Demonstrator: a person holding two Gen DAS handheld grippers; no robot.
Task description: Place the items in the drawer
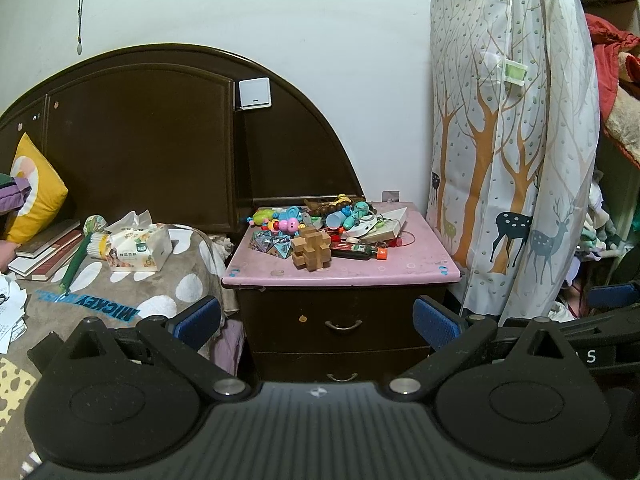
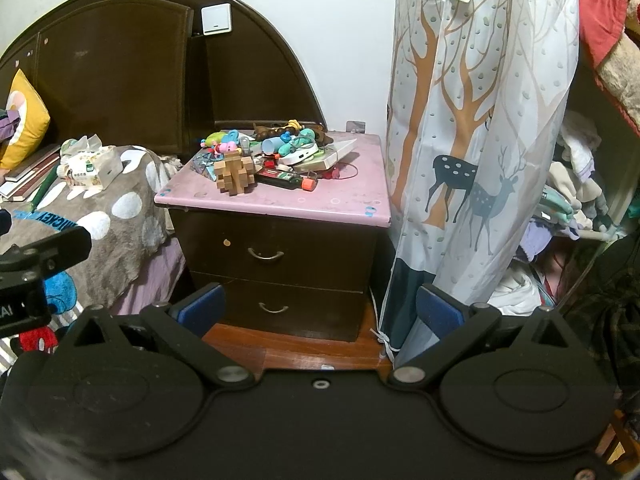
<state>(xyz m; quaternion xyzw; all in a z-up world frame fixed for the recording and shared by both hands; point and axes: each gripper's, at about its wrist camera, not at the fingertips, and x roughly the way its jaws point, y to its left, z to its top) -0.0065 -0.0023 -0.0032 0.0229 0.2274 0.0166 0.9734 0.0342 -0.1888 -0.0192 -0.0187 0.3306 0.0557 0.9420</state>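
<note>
Wooden puzzle (image 1: 310, 249) w/ toys on pink nightstand (image 1: 420, 270), well ahead of both grippers; drawers (image 2: 276, 254) closed. Left gripper (image 1: 318, 322) & right gripper (image 2: 320, 307) jaws apart, empty.

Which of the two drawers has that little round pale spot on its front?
The upper drawer: the pale round spot sits left of its handle. The lower drawer has only a handle.

White wall (image 1: 320, 40), dark headboard (image 1: 160, 132), deer-print curtain (image 2: 480, 120), wooden floor (image 2: 304, 344).
</note>
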